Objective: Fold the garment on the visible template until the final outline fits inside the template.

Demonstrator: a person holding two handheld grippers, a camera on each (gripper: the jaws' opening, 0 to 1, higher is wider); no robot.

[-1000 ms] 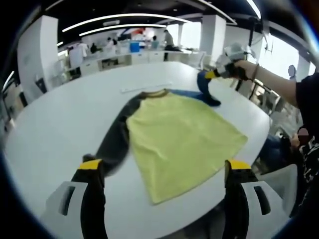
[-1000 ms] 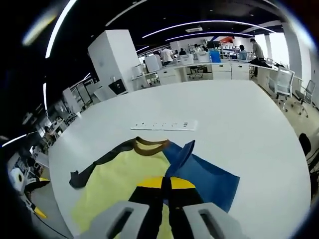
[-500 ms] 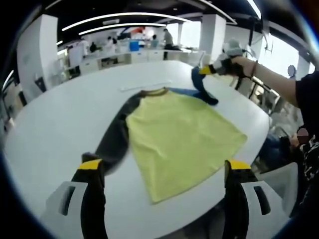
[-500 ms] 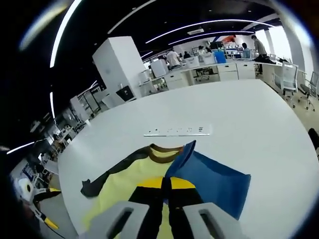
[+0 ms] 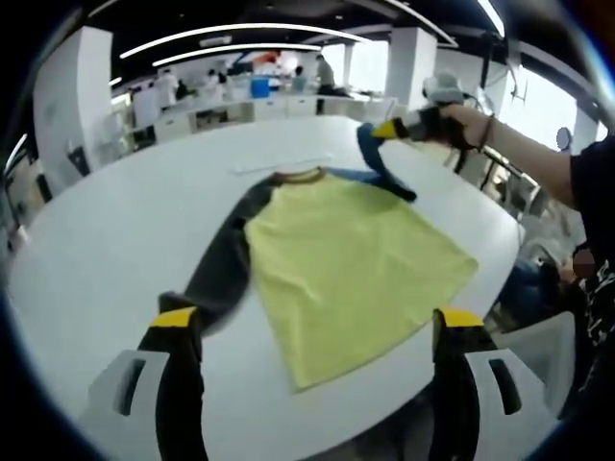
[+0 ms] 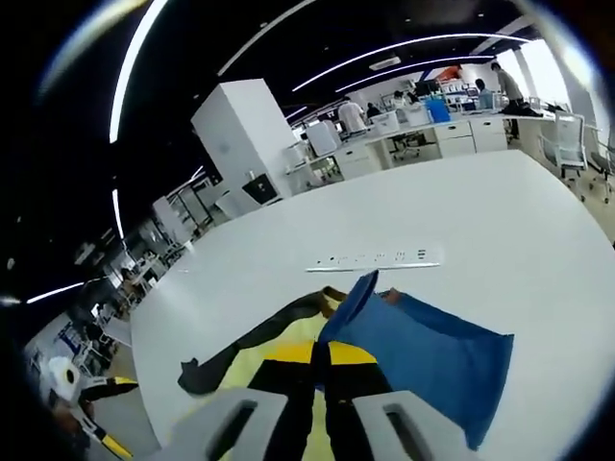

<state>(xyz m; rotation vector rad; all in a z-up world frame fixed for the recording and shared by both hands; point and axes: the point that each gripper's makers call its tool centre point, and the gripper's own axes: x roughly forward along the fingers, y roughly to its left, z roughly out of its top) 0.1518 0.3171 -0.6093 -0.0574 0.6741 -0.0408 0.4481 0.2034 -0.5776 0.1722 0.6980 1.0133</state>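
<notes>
A long-sleeved shirt with a yellow body [image 5: 346, 259] lies flat on the white table [image 5: 106, 230]. Its dark grey sleeve [image 5: 223, 264] stretches toward my left gripper [image 5: 317, 331], which hangs open above the near edge with nothing between its jaws. The blue sleeve [image 5: 380, 163] is lifted off the table at the far right, and my right gripper [image 5: 389, 131] is shut on it, held by a hand. In the right gripper view the blue sleeve [image 6: 413, 346] drapes from the shut right gripper [image 6: 320, 357], over the yellow body [image 6: 259, 360], with the grey sleeve [image 6: 245, 341] at left.
A white power strip [image 5: 283, 166] lies beyond the collar [image 5: 298, 179]; it also shows as a power strip [image 6: 375, 258] in the right gripper view. Desks, chairs and people stand far behind the table. A person's arm [image 5: 538, 158] reaches in from the right.
My right gripper has lifted the blue sleeve higher and carried it toward the shirt's middle. The left gripper and the yellow body have stayed put.
</notes>
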